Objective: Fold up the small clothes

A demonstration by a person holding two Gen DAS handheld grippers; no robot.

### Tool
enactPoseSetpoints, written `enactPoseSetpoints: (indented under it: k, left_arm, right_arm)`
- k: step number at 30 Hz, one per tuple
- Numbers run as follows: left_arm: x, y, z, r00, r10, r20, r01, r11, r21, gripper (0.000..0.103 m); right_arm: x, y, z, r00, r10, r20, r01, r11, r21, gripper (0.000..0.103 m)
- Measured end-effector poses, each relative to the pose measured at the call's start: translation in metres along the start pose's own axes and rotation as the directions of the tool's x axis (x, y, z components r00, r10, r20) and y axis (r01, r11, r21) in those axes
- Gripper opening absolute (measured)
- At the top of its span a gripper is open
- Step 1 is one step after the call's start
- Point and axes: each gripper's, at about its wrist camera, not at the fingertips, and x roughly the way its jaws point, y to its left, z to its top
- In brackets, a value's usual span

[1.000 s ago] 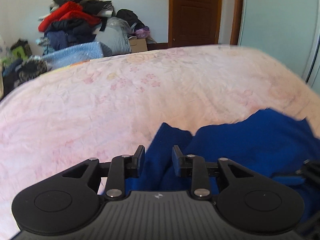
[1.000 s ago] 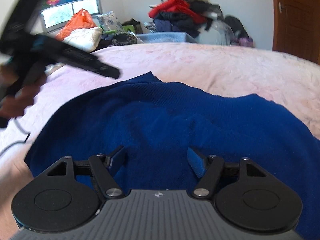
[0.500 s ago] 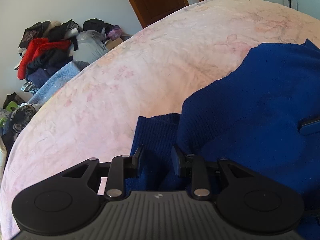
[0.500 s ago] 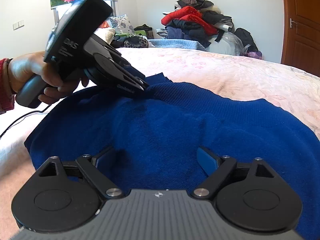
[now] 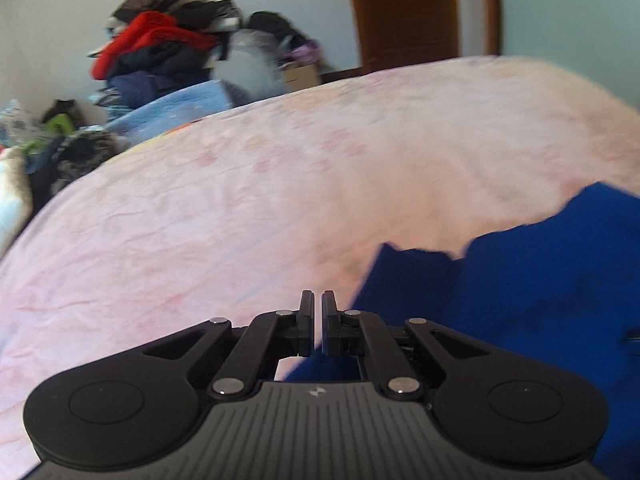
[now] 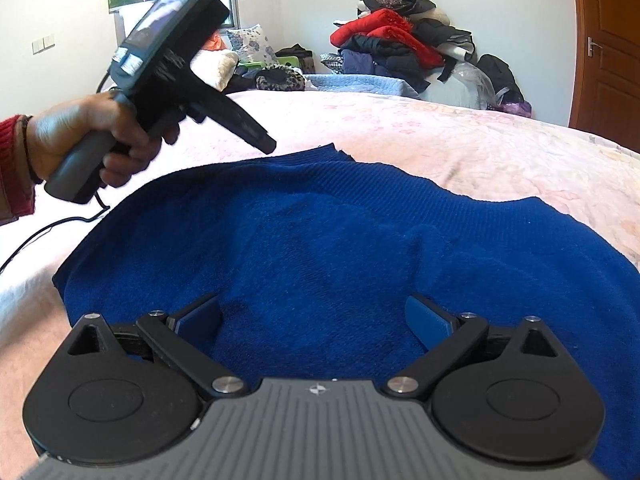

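Note:
A dark blue knit sweater (image 6: 340, 248) lies spread on the pink bed; it also shows in the left wrist view (image 5: 520, 292) at lower right. My left gripper (image 5: 317, 300) is shut and empty, lifted above the sheet just left of the sweater's edge. In the right wrist view it (image 6: 268, 146) hangs in the air above the sweater's far left corner, held by a hand. My right gripper (image 6: 314, 312) is wide open, low over the sweater's near part, with nothing between its fingers.
The pink flowered bedsheet (image 5: 240, 208) stretches left and beyond the sweater. A pile of clothes (image 6: 400, 52) sits past the bed's far edge, with a wooden door (image 6: 608, 48) at right. A black cable (image 6: 48, 228) trails from the left hand.
My left gripper has let go of the sweater's corner, closed, and lifted up and left off the fabric. My right gripper stays open over the sweater.

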Motion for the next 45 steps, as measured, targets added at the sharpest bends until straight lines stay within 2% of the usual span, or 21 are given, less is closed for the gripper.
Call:
enactPoseSetpoints:
  k: [2,5,6,7,10,13,15,17,18,21,24,29,31,32,36,38,41,44,45]
  left_arm:
    - [-0.010,-0.009,0.000,1.000,0.001,0.011,-0.001,1.000,0.019,0.005]
    - [-0.020,-0.015,-0.008,0.998,0.059,0.004,-0.059,0.998,-0.010,0.005]
    - [-0.023,-0.013,-0.013,0.997,0.071,-0.005,-0.071,0.996,-0.047,0.005]
    - [-0.027,-0.011,-0.018,0.998,0.070,-0.010,-0.070,0.995,-0.077,0.005]
    - [-0.044,-0.013,-0.039,0.998,0.065,-0.024,-0.068,0.984,-0.164,0.006]
    - [-0.056,-0.024,-0.057,0.999,0.029,-0.020,-0.032,0.975,-0.219,0.006]
    - [-0.062,-0.037,-0.067,1.000,0.018,-0.010,-0.019,0.978,-0.209,0.006]
    - [-0.067,-0.052,-0.075,0.999,0.035,0.002,-0.034,0.980,-0.194,0.006]
    - [-0.069,-0.059,-0.078,0.999,0.044,0.015,-0.040,0.983,-0.178,0.006]
    - [-0.069,-0.069,-0.082,0.999,0.042,0.028,-0.036,0.985,-0.166,0.006]
    - [-0.062,-0.068,-0.085,1.000,0.021,0.020,-0.017,0.981,-0.191,0.006]
    - [-0.061,-0.078,-0.089,0.998,0.046,0.036,-0.040,0.987,-0.153,0.007]
    - [-0.061,-0.084,-0.091,0.997,0.067,0.047,-0.060,0.990,-0.130,0.007]
    - [-0.061,-0.086,-0.093,0.996,0.077,0.052,-0.071,0.990,-0.119,0.007]
    - [-0.061,-0.097,-0.095,0.992,0.109,0.061,-0.104,0.991,-0.086,0.007]
    - [-0.062,-0.098,-0.095,0.992,0.112,0.062,-0.106,0.990,-0.088,0.007]
    - [-0.063,-0.098,-0.096,0.992,0.110,0.066,-0.103,0.990,-0.097,0.007]
    - [-0.063,-0.100,-0.097,0.991,0.116,0.071,-0.109,0.990,-0.091,0.007]
    - [-0.064,-0.101,-0.097,0.990,0.118,0.073,-0.112,0.990,-0.089,0.007]
  right_arm:
    - [0.001,0.001,0.001,1.000,-0.007,0.002,0.007,1.000,0.000,0.099]
    - [0.000,0.003,0.006,1.000,-0.019,0.008,0.019,1.000,0.014,0.090]
    - [-0.002,-0.006,0.023,0.999,0.031,0.028,-0.033,0.998,0.053,0.086]
    - [-0.002,-0.006,0.023,0.999,0.031,0.028,-0.033,0.998,0.053,0.078]
    - [0.005,-0.026,0.061,0.992,0.098,0.079,-0.105,0.991,0.087,0.066]
    - [0.033,-0.043,0.098,0.986,0.145,0.085,-0.150,0.988,0.048,0.055]
    - [0.058,-0.055,0.114,0.974,0.220,0.054,-0.223,0.973,0.060,0.046]
    - [0.081,-0.062,0.125,0.964,0.266,0.009,-0.266,0.962,0.066,0.044]
    - [0.097,-0.059,0.128,0.966,0.257,-0.039,-0.255,0.966,0.035,0.043]
    - [0.111,-0.052,0.127,0.970,0.228,-0.089,-0.232,0.972,-0.032,0.043]
    - [0.118,-0.052,0.124,0.966,0.233,-0.109,-0.238,0.971,-0.026,0.043]
    - [0.119,-0.048,0.123,0.961,0.254,-0.107,-0.261,0.964,-0.058,0.041]
    - [0.115,-0.045,0.126,0.974,0.211,-0.084,-0.218,0.972,-0.089,0.041]
    - [0.104,-0.044,0.127,0.979,0.199,-0.039,-0.202,0.973,-0.109,0.041]
    - [0.101,-0.043,0.128,0.971,0.232,-0.055,-0.237,0.963,-0.127,0.041]
    - [0.108,-0.041,0.127,0.971,0.219,-0.100,-0.232,0.963,-0.141,0.038]
    - [0.117,-0.044,0.125,0.966,0.231,-0.117,-0.244,0.963,-0.115,0.036]
    - [0.122,-0.046,0.122,0.963,0.244,-0.115,-0.253,0.965,-0.071,0.026]
    - [0.121,-0.045,0.122,0.963,0.245,-0.113,-0.255,0.964,-0.077,0.018]
